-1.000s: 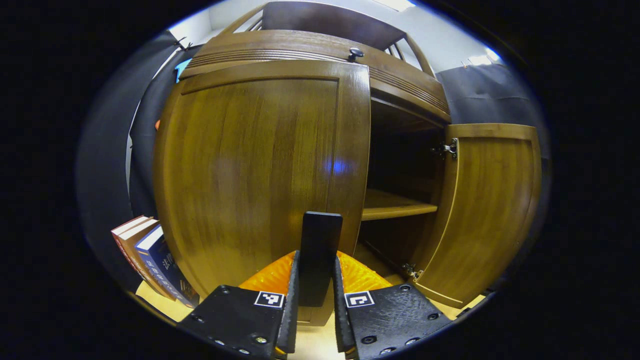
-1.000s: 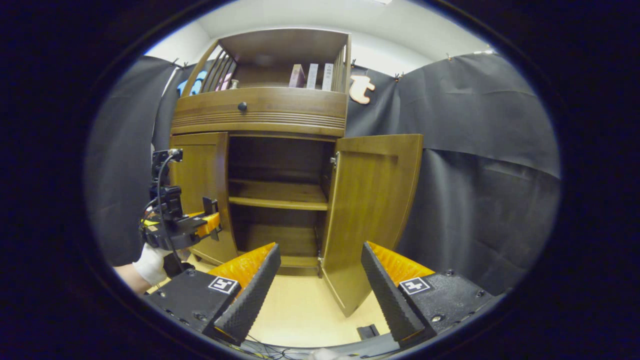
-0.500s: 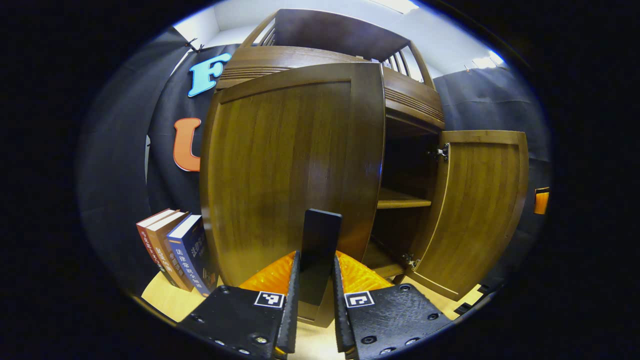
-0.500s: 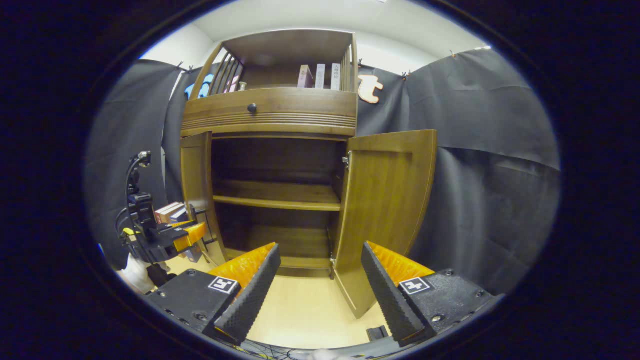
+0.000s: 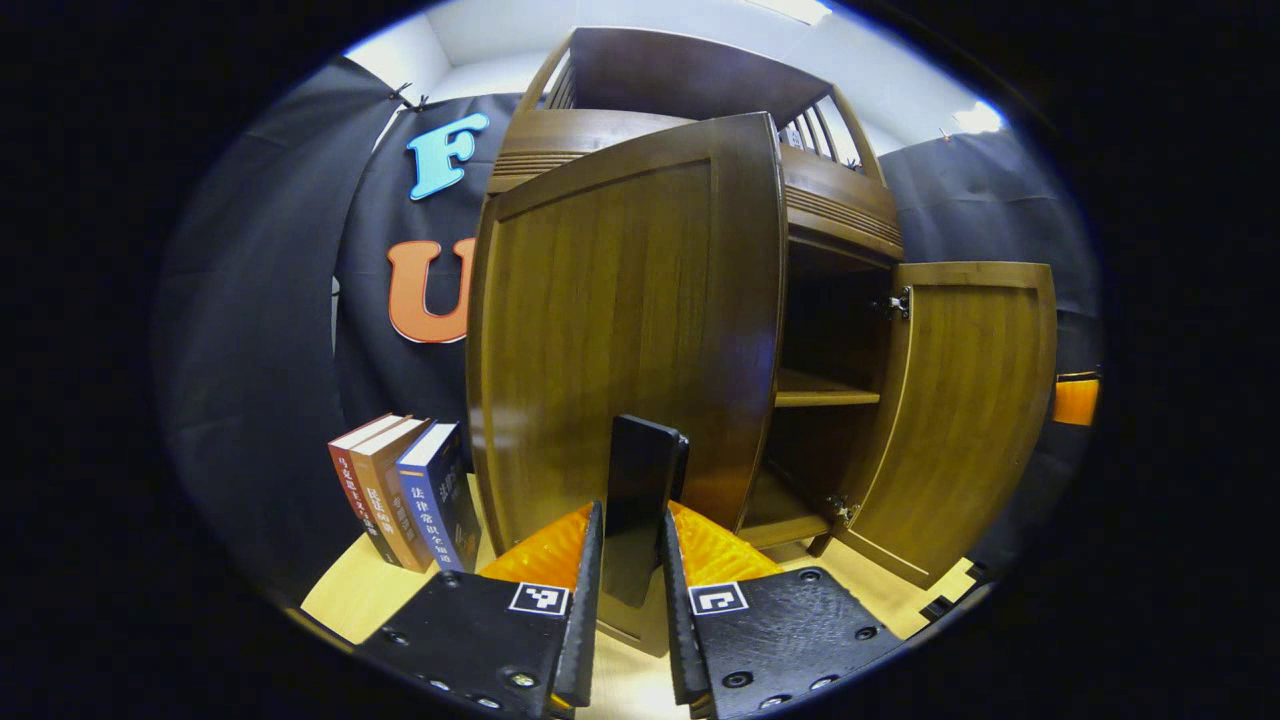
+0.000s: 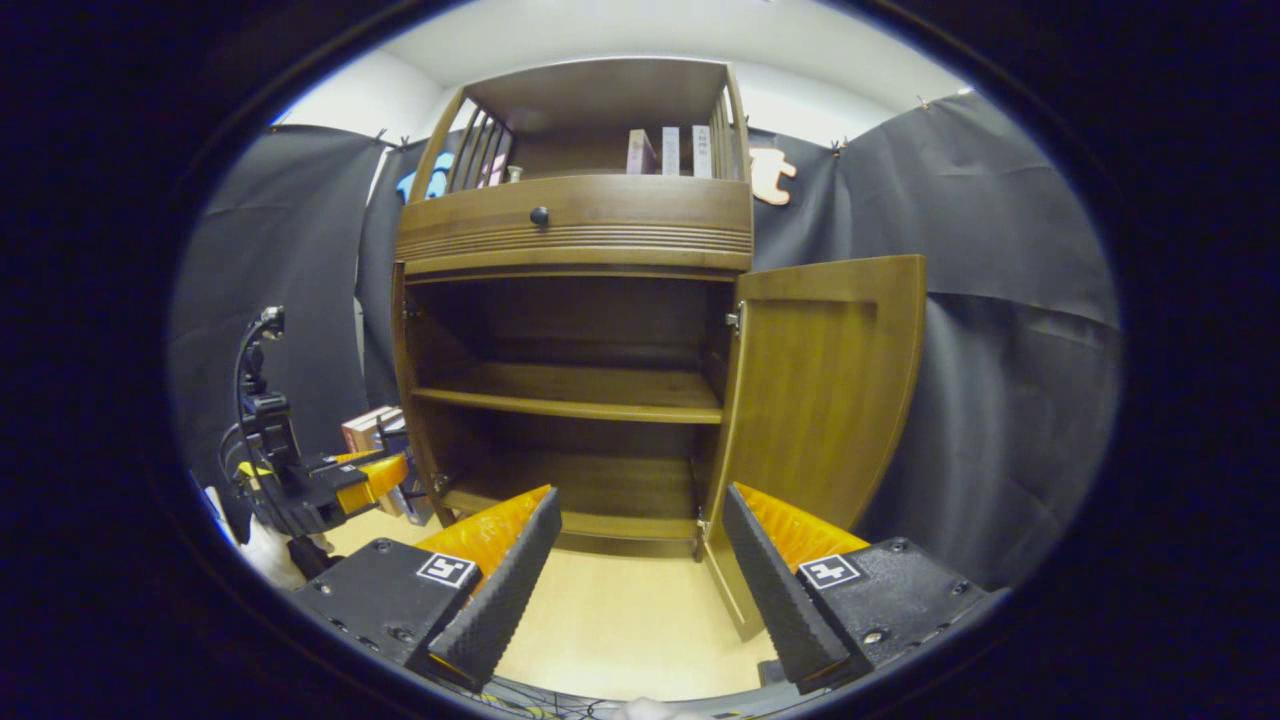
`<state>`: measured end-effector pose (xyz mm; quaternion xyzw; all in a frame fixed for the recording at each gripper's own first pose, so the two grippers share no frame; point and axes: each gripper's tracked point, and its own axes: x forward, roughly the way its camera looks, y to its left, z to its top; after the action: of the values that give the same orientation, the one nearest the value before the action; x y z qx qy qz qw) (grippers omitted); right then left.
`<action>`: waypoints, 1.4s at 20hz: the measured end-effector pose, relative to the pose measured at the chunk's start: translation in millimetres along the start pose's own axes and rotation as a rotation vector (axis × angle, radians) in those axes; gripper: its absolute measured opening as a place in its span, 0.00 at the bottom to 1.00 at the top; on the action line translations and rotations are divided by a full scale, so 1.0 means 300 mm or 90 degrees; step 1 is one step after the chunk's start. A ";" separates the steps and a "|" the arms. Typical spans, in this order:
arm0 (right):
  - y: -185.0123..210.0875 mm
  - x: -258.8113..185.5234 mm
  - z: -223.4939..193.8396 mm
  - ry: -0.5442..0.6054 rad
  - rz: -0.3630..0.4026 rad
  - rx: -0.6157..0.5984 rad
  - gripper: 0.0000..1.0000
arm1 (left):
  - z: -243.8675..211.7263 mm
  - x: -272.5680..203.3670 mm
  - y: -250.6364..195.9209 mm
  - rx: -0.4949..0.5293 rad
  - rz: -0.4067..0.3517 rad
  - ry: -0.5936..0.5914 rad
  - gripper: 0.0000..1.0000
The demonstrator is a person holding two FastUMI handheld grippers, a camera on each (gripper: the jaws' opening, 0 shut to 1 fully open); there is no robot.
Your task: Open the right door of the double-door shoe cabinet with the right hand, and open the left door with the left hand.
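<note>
The brown wooden shoe cabinet (image 6: 575,225) stands with both doors swung out and its shelves showing. In the left gripper view, the left door (image 5: 620,330) is turned well outward, and my left gripper (image 5: 630,515) is shut on its dark flat handle (image 5: 645,450). The right door (image 5: 975,400) hangs wide open. In the right gripper view, my right gripper (image 6: 640,495) is open and holds nothing, back from the right door (image 6: 820,390). The left gripper (image 6: 345,480) shows at the left door's edge (image 6: 400,390), held by a gloved hand (image 6: 262,545).
Three books (image 5: 405,495) stand on the pale floor (image 6: 620,620) against the black cloth, just left of the cabinet. A drawer with a dark knob (image 6: 539,214) sits above the doors, with an upper shelf holding books (image 6: 670,152). Cables lie at the floor's near edge.
The left door has swung from nearly closed to wide open, pulled by my left gripper. My right gripper has stayed open and shifted slightly to the left.
</note>
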<state>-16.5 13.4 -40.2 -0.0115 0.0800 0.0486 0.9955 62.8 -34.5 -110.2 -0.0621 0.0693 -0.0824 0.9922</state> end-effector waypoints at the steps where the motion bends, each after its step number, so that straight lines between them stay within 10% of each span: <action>1: 0.006 0.003 0.001 0.001 0.005 -0.001 1.00 | 0.003 -0.013 0.014 0.007 0.005 0.000 0.29; 28: 0.161 0.017 -0.043 0.023 0.071 -0.006 1.00 | 0.021 -0.168 0.271 0.046 0.043 -0.032 0.01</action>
<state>-18.4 61.4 -54.6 -0.0130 0.0986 0.1043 0.9896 27.1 54.4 -108.4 -0.0261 0.0436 -0.0495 0.9975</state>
